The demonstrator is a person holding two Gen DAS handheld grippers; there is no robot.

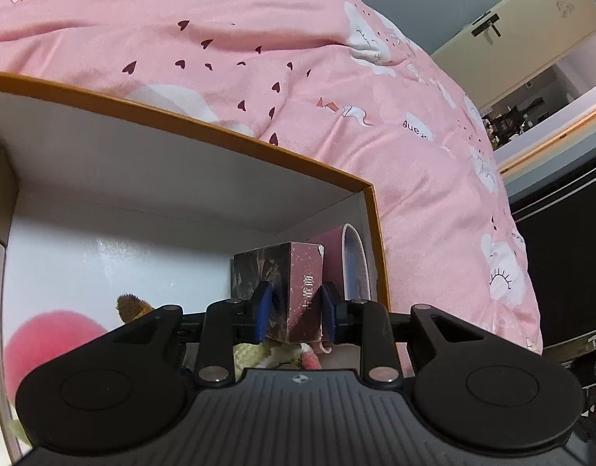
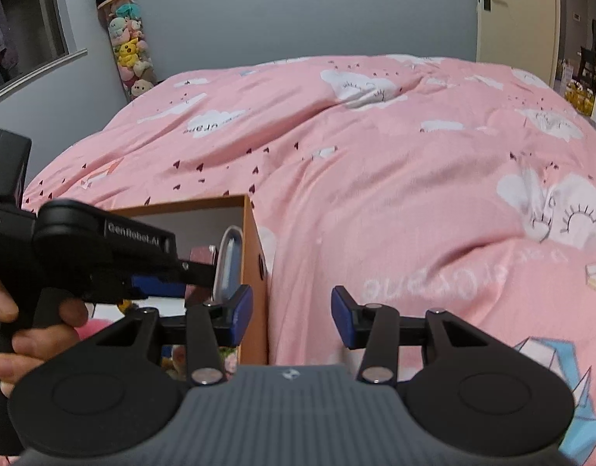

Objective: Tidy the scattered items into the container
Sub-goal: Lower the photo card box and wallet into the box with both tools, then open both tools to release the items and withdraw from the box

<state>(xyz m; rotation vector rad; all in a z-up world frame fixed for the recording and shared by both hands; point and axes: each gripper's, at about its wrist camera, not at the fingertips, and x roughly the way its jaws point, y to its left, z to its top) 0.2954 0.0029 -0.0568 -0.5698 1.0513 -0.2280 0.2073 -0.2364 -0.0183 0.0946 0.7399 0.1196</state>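
The left gripper (image 1: 294, 312) reaches down into an orange-rimmed box (image 1: 228, 138) with white inner walls, which sits on a pink quilt (image 1: 375, 77). Between its blue pads (image 1: 264, 310) stands a small dark carton (image 1: 286, 287), upright, with a column of white Chinese characters on the side facing the camera. The pads lie close against both flanks of the carton; whether they press on it or have let go cannot be told.

Just beyond the carton and to its right, a pale oval object with a pink rim (image 1: 354, 260) leans against the box's right wall. Below and left of the fingers lie a round pink item (image 1: 45, 345) and a brown fuzzy thing (image 1: 131, 306); directly beneath the gripper is some cream and pink soft material, too hidden to identify.

The right gripper (image 2: 292, 316) hovers outside the box, just right of its orange side wall (image 2: 255, 272), with jaws apart and nothing between them, only quilt behind. To its left, a hand (image 2: 30, 322) grips the left tool's handle, whose body reads "GenRobot.AI".

The quilt is printed with white clouds, dark hearts and the words "Paper Crane", seen upside down. Far ahead of the right gripper, a column of plush toys (image 2: 129, 42) stands against the grey wall.
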